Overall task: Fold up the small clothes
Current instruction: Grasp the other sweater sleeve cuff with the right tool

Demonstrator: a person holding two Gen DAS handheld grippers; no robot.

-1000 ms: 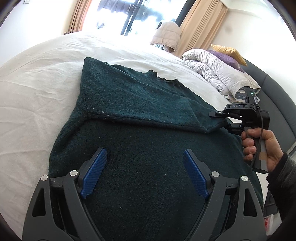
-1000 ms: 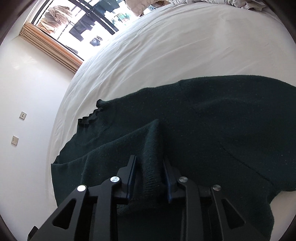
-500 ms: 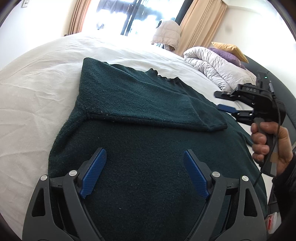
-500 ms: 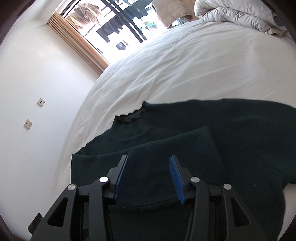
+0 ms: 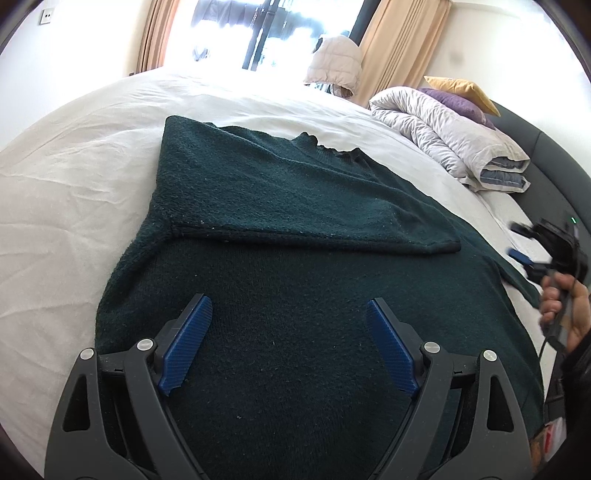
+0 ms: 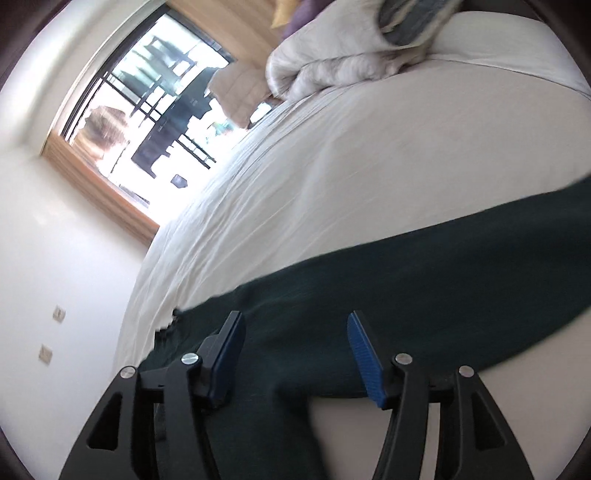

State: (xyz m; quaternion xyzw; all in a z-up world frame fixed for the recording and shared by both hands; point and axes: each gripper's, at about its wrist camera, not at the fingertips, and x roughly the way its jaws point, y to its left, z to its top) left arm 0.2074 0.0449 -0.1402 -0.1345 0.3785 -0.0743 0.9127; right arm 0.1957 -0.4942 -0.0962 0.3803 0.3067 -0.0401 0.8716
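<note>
- the left gripper [image 5: 289, 341], black with blue ribbed pads, hovers nearest in the left wrist view; its jaws stand wide apart with nothing between them but the knit lying below.
- under it lies the dark green knitted sweater [image 5: 295, 258], spread flat on the white bed sheet [image 5: 66, 192], one sleeve [image 5: 314, 206] folded across the chest, its cuff lying near the sweater's right edge.
- the scalloped neckline [image 5: 325, 146] lies at the far end of the sweater.
- at the right edge of that view a person's hand [image 5: 565, 314] holds the right gripper [image 5: 524, 243], off the side of the sweater; in its own view the right gripper [image 6: 295, 350] has jaws opening, empty, above the sweater's edge and the sheet, the picture blurred.
- farther off, a rolled pale grey quilt [image 5: 443, 136] rests by a purple pillow [image 5: 458, 101] and a mustard yellow pillow [image 5: 458, 86], against a dark headboard [image 5: 546, 147].
- beyond the bed, beige curtains [image 5: 399, 44] frame a bright window [image 5: 258, 33], with a pale padded jacket [image 5: 338, 61] hanging there.
- no writing can be read anywhere.
</note>
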